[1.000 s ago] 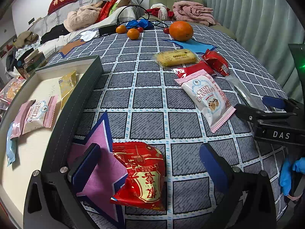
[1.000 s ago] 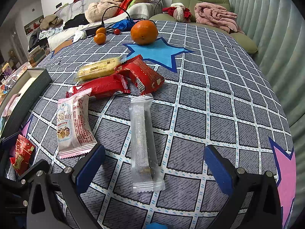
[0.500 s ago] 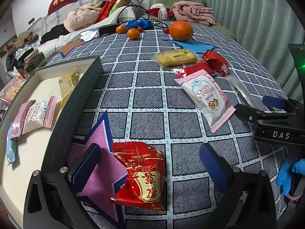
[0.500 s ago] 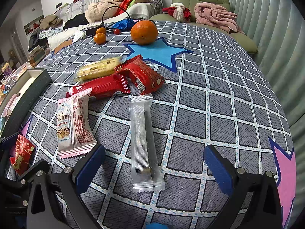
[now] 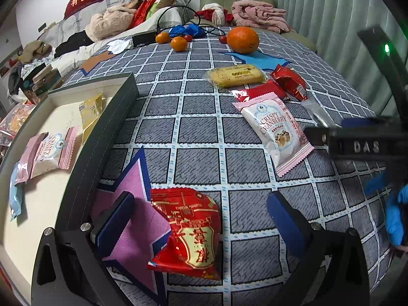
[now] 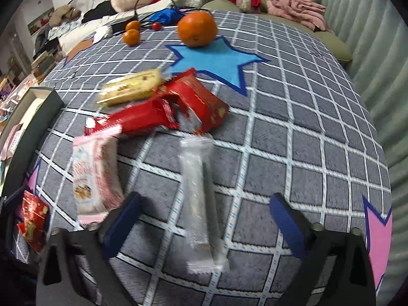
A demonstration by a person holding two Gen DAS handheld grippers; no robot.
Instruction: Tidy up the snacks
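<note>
A big orange (image 5: 242,39) sits at upper centre on a blue star (image 6: 216,60). Two mandarins (image 5: 178,43) lie left of it, a pink blanket (image 5: 260,16) behind.

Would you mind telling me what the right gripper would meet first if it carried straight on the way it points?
Most likely the clear-wrapped snack bar, which lies between the closing jaws of the right gripper, untouched as yet; depth is unclear.

Home living room: sofa (image 5: 107,20), armchair (image 5: 229,0).
</note>
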